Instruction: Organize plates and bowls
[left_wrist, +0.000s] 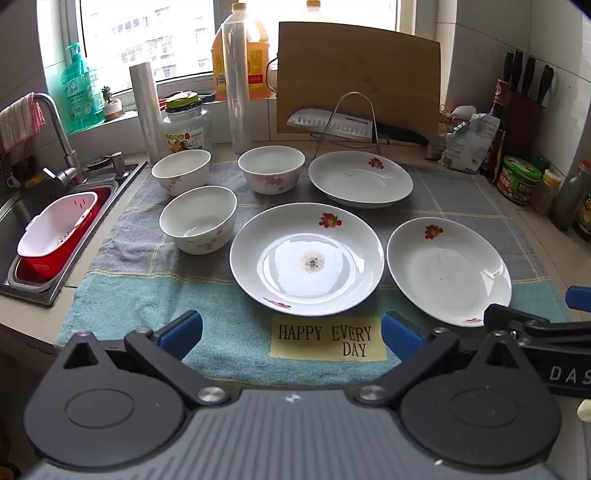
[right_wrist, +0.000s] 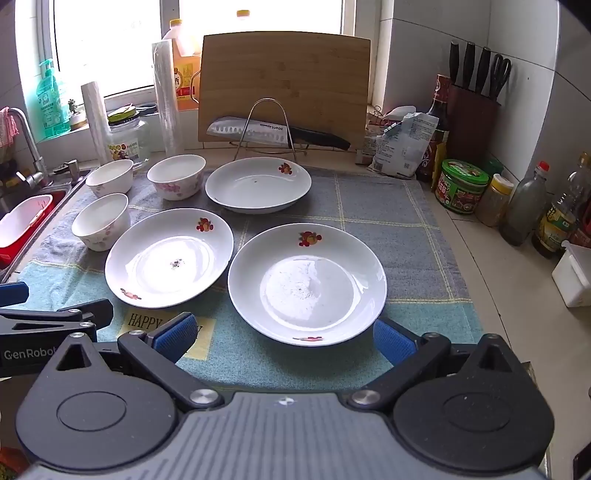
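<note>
**A:** Stock on the tabletop?

**B:** Three plates, three bowls, all on the checked towel (left_wrist: 147, 295), none stacked. I judge the sorting not yet begun; all six pieces are left to gather.

**A:** Plates, by position?

**B:** In my left view: centre plate (left_wrist: 306, 258) at the middle, near plate (left_wrist: 448, 269) at three o'clock, far plate (left_wrist: 360, 179) at one o'clock. White, shallow, with a red fruit motif on the rim; the centre one carries a brownish stain.

**A:** Bowls?

**B:** Front bowl (left_wrist: 198, 219) at nine o'clock, back-left bowl (left_wrist: 181, 171) and back-right bowl (left_wrist: 271, 169) between ten and twelve. White, pink blossom print, upright, apart from one another.

**A:** Your tongs?

**B:** Left tongs (left_wrist: 291, 330) spread wide and empty, short of the centre plate. Right tongs (right_wrist: 284, 334) likewise wide apart, hovering at the near plate's six o'clock edge, gripping nothing.
</note>
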